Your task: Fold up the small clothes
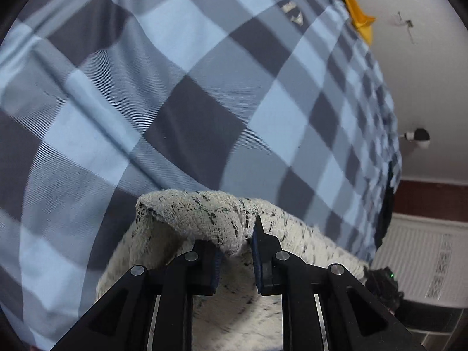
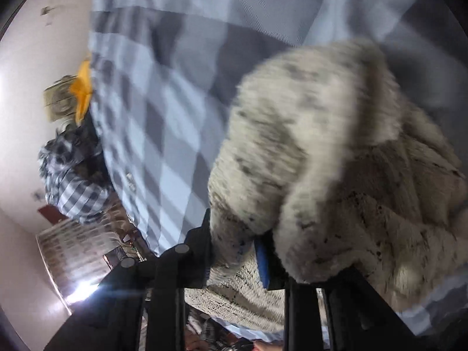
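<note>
Left tool (image 1: 235,251): jaws narrow, pinching a fold of the cream, black-flecked knitted garment (image 1: 204,213).
Right tool (image 2: 234,248): nearly closed on the same knit's edge (image 2: 292,152).
Garment: lifted over the blue-and-grey checked bed cover (image 1: 175,87).
Risk: loose bunched knit could slip free, skewing the fold.
Hidden: right view blurred; garment outline cut off.

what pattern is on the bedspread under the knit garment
The bedspread has a check of light blue, grey-blue and dark grey squares, clearest in the left wrist view.
</note>
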The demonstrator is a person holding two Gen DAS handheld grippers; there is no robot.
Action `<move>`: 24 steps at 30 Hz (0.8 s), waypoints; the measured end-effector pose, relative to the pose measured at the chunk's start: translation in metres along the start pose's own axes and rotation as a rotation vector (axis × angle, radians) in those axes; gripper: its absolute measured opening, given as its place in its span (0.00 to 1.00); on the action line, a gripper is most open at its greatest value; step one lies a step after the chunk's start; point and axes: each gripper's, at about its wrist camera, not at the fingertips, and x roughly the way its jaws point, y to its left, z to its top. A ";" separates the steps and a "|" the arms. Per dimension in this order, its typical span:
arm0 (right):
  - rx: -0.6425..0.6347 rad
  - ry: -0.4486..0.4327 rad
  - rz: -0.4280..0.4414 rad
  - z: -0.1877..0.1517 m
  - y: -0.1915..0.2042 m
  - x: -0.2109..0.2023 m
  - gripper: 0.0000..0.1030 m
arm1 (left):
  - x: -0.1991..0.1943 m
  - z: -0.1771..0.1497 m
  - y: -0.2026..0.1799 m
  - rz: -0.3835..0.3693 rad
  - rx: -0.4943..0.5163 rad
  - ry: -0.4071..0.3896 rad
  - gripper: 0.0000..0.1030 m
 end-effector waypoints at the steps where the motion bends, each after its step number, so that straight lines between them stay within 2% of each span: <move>1: 0.021 0.015 0.016 0.005 -0.003 0.007 0.27 | 0.006 0.002 -0.001 0.001 0.033 0.009 0.17; 4: 0.050 0.069 0.131 0.014 -0.011 0.006 0.39 | 0.001 -0.001 -0.008 0.001 0.120 -0.020 0.18; 6: 0.014 0.037 0.155 0.016 -0.010 -0.019 0.46 | -0.010 -0.002 -0.014 0.022 0.183 -0.056 0.28; 7: -0.002 0.009 0.156 0.016 -0.012 -0.035 0.58 | -0.018 -0.002 -0.018 0.062 0.219 -0.074 0.36; 8: -0.013 -0.021 0.161 0.015 -0.012 -0.052 0.71 | -0.026 -0.001 -0.021 0.112 0.249 -0.090 0.64; 9: -0.035 -0.070 0.156 0.010 -0.010 -0.071 0.75 | -0.037 -0.002 -0.024 0.181 0.276 -0.121 0.86; 10: -0.070 -0.117 0.130 0.004 -0.007 -0.087 0.81 | -0.052 -0.006 -0.029 0.244 0.313 -0.173 0.88; 12: -0.186 -0.218 0.022 -0.019 0.007 -0.114 0.82 | -0.076 -0.018 -0.036 0.300 0.396 -0.241 0.89; 13: -0.270 -0.273 -0.063 -0.039 0.017 -0.124 0.82 | -0.084 -0.024 -0.038 0.321 0.416 -0.256 0.89; 14: -0.356 -0.322 -0.162 -0.065 0.029 -0.126 0.82 | -0.094 -0.037 -0.041 0.355 0.428 -0.282 0.89; 15: -0.411 -0.346 -0.223 -0.080 0.035 -0.126 0.82 | -0.099 -0.047 -0.043 0.374 0.434 -0.299 0.90; 17: -0.572 -0.394 -0.363 -0.126 0.053 -0.109 0.82 | -0.104 -0.069 -0.049 0.381 0.461 -0.313 0.93; 20: -0.787 -0.377 -0.508 -0.188 0.062 -0.066 0.82 | -0.094 -0.114 -0.057 0.298 0.499 -0.301 0.99; 21: -0.871 -0.353 -0.557 -0.212 0.066 -0.039 0.82 | -0.088 -0.123 -0.060 0.282 0.505 -0.297 0.99; 23: -1.006 -0.296 -0.600 -0.239 0.062 -0.003 0.82 | -0.056 -0.146 -0.058 0.279 0.534 -0.272 0.99; 24: -1.048 -0.268 -0.609 -0.243 0.055 0.002 0.82 | -0.043 -0.153 -0.056 0.299 0.544 -0.263 0.99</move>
